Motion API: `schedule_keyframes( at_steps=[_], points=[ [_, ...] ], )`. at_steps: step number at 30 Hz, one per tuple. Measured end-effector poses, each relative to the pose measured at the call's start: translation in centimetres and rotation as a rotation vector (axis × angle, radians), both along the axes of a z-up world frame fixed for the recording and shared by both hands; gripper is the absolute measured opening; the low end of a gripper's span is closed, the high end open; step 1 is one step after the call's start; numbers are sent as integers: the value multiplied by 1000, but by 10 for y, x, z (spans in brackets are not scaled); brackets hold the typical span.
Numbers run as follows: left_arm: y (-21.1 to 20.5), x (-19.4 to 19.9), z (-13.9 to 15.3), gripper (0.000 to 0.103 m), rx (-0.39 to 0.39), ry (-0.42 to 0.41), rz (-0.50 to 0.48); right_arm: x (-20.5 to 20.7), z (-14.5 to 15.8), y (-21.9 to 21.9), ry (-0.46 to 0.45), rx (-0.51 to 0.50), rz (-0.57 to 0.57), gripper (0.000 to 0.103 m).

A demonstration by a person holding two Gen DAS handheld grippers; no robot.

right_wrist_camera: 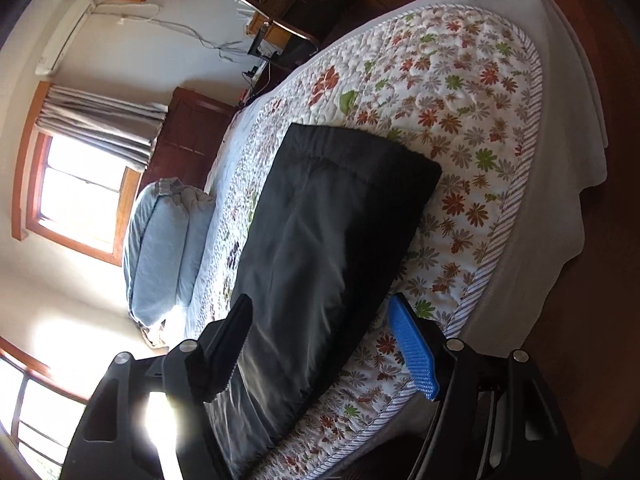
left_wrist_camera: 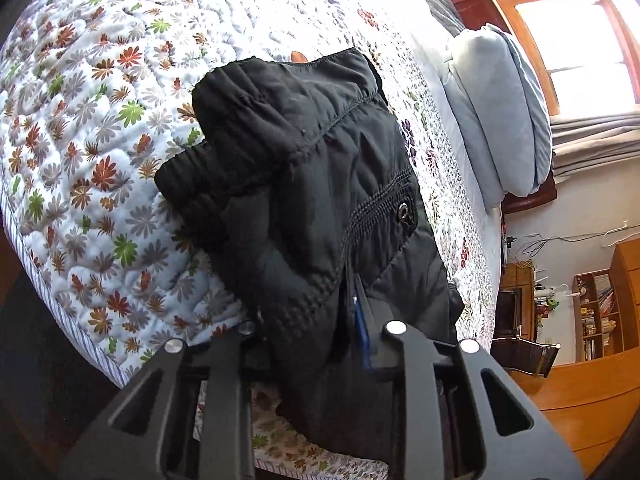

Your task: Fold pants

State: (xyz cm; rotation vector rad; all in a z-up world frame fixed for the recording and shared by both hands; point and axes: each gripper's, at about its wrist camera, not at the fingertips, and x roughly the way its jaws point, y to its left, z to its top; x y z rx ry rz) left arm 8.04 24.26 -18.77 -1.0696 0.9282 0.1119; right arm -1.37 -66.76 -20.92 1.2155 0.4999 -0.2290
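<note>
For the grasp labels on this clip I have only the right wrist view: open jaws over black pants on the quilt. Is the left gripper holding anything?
Observer: Yes. The left gripper is shut on a bunch of the black pants; cloth covers all but a strip of its blue pad.
Operator: Which part of the pants faces that camera?
Observer: A side with a stitched pocket opening and a round metal snap.
Operator: Is anything bunched up?
Observer: A ribbed elastic band lies crumpled on the left, over the floral quilt.
</note>
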Motion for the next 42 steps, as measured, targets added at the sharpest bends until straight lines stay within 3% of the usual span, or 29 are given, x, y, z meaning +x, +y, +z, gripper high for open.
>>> schedule_keyframes(
  at_steps=[7,12,13,17,20,22,29,35,38,42],
  points=[
    [-8,13,5,22,17,9,5,-1,-19,-14,6,30,-34,73],
    [-9,11,3,22,21,10,4,21,-25,-15,-19,17,-15,73],
    [-9,9,1,22,22,10,4,27,-26,-16,-18,13,-10,70],
    [-8,6,-3,23,16,11,11,50,-19,-9,-12,-66,26,33],
    [-6,5,-7,23,14,8,17,62,-4,-6,-33,-122,55,19],
    [-6,6,-9,23,16,6,21,75,7,-5,-25,-155,84,15],
    [-7,19,-13,23,13,-21,68,139,31,-3,-43,-183,131,13],
    [-5,60,-10,23,29,-54,95,191,38,-3,-76,-175,120,13],
    [-8,74,-10,23,53,-66,96,195,28,-9,-41,-150,85,13],
    [-10,65,-10,24,104,-88,70,178,3,-12,29,-143,76,13]
  ],
)
